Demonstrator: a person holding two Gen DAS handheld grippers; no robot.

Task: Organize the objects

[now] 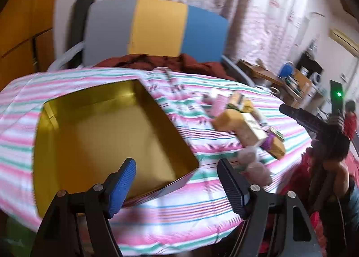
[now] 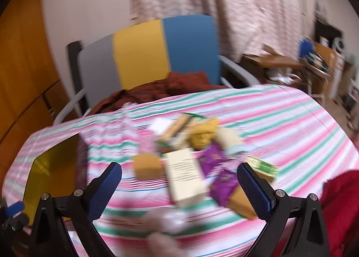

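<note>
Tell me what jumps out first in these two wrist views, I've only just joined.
The open gold tin stands out, empty, on the striped tablecloth straight ahead of the open left hand-held gripper. To its right lies a jumble of small packets, with a cream box and purple wrappers between the open right hand-held gripper fingers. Behind the table is a grey, yellow and blue chair back.

Both handheld tools share one build. The left gripper (image 1: 177, 184) has black angular frames with triangular cut-outs, round silver screws at the joints, and blue fingers (image 1: 122, 186) with a fine ribbed texture (the other pad shows mostly its dark edge). The right gripper (image 2: 179, 192) matches it: black arms, silver screws, blue textured fingers (image 2: 104, 192). A red sleeve (image 2: 342, 207) shows beside it.
</note>
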